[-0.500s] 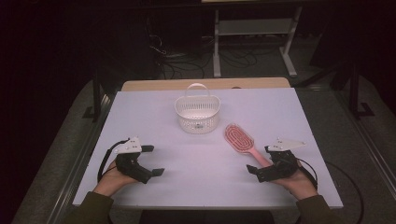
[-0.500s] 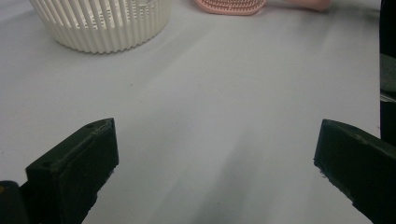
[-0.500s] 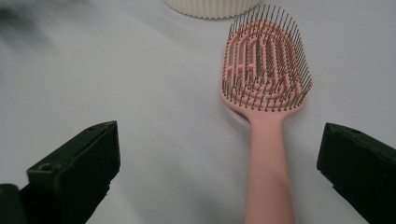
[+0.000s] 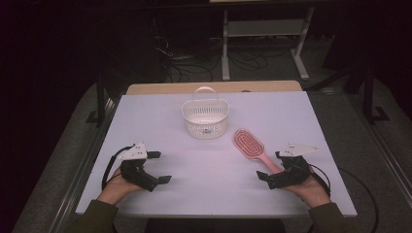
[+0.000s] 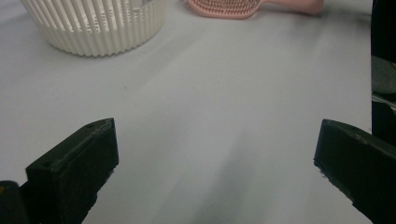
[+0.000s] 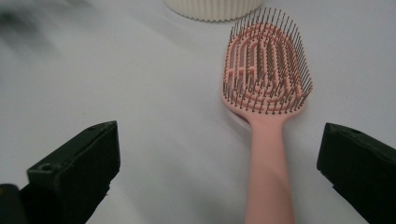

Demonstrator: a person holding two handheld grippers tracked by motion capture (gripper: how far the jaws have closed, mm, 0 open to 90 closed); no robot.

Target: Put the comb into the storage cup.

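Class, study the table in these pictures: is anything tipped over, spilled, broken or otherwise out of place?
Nothing stands out. The white basket stands upright, with no spill around it. The pink hairbrush lies flat, bristles up, looking intact. Both the left gripper and right gripper rest open on the table.

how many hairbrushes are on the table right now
1. The pink hairbrush lies bristles up on the white table, right of the white basket, its handle reaching toward the right gripper. The basket's inside is only partly visible.
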